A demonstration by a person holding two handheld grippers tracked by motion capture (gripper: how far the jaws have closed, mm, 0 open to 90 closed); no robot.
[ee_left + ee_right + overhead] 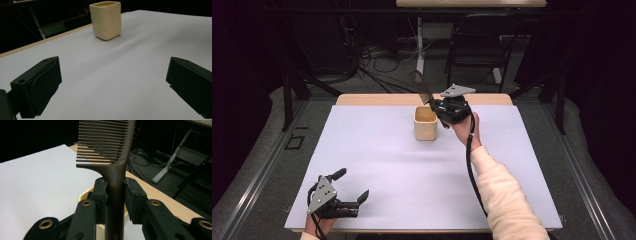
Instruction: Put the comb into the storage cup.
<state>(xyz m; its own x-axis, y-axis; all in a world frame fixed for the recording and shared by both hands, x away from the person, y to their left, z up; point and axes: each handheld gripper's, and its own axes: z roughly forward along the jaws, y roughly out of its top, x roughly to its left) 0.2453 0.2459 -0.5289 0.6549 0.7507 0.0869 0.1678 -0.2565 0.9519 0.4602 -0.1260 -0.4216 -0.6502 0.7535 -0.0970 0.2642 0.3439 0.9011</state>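
Observation:
A cream square cup stands on the white sheet at the far middle of the table; it also rises ahead in the left gripper view. My right gripper hovers just right of and above the cup, shut on the handle of a dark brown comb. The comb stands upright between the jaws of that gripper, teeth pointing left, with the cup's rim below it. My left gripper rests open near the front left corner, nothing between its jaws.
The white sheet covers most of the wooden table. Behind the table are a dark chair, a white desk leg and cables on the floor. Metal rails run along both sides.

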